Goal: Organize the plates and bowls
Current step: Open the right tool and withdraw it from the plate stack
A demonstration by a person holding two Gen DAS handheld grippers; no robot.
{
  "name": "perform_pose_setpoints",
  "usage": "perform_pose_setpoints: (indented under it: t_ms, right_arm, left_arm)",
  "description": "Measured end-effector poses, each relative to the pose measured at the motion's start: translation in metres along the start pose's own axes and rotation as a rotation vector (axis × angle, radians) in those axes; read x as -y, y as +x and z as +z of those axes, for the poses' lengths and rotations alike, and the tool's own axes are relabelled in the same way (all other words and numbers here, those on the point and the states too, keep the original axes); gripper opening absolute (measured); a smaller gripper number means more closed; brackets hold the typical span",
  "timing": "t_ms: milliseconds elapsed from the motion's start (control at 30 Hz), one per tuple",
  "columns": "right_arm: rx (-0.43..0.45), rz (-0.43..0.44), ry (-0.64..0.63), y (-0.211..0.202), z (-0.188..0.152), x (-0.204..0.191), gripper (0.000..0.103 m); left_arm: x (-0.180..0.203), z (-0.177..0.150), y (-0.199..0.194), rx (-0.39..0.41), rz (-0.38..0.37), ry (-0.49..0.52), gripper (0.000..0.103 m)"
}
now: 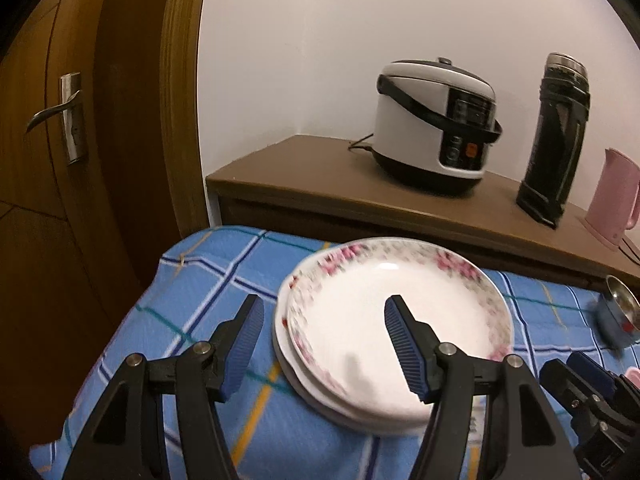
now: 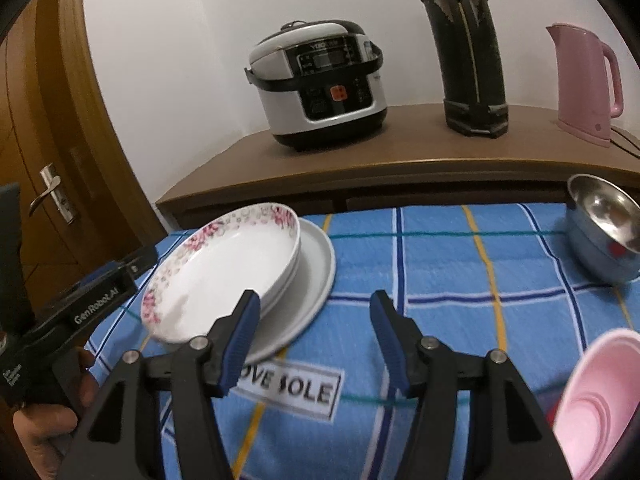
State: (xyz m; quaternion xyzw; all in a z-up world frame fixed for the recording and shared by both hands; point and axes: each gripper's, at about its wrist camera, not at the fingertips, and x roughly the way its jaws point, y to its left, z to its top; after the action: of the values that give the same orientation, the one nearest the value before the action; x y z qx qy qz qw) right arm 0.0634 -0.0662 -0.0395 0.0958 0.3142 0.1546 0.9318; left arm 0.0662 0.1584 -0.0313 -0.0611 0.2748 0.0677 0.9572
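In the left wrist view, the left gripper (image 1: 324, 340) was seen spread wide with nothing held, its right finger placed over the white bowl of the flowered plate (image 1: 396, 332) and its left finger out over the checked cloth (image 1: 192, 280), so that the plate's near-left rim lay between the two pads. The flowered plate was stacked on a plain white plate (image 1: 292, 376), and the stack was set directly ahead of the fingers, close in. A steel bowl (image 1: 618, 316) was seen far to the right. In the right wrist view, the right gripper (image 2: 314, 332) was likewise held wide open and empty, aimed at bare cloth; the flowered plate (image 2: 224, 272) appeared tilted on the white plate (image 2: 316, 280), ahead and to the left of its left finger. The steel bowl (image 2: 604, 236) and a pink bowl (image 2: 596, 404) lay to its right. The left gripper was judged nearer the stack.
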Motion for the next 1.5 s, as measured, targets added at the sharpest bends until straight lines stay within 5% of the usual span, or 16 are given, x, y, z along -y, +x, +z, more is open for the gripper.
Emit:
perform_pose_setpoints:
  t_ms: [367,900,1500]
  right_arm:
    - [0.002,-0.002,0.037,-0.042,-0.014,0.019,0.058]
    - [0.111,-0.032,0.045,-0.120,-0.025,0.036,0.060]
    - [0.150,-0.069,0.066,-0.158,-0.034,0.062,0.060]
  left_arm:
    - [0.036,-0.027,-0.027,-0.087,-0.030,0.034,0.065]
    - [0.084,-0.040,-0.066,-0.092,-0.072,0.136,0.065]
    - [0.112,-0.044,-0.086,-0.087,-0.097,0.199,0.065]
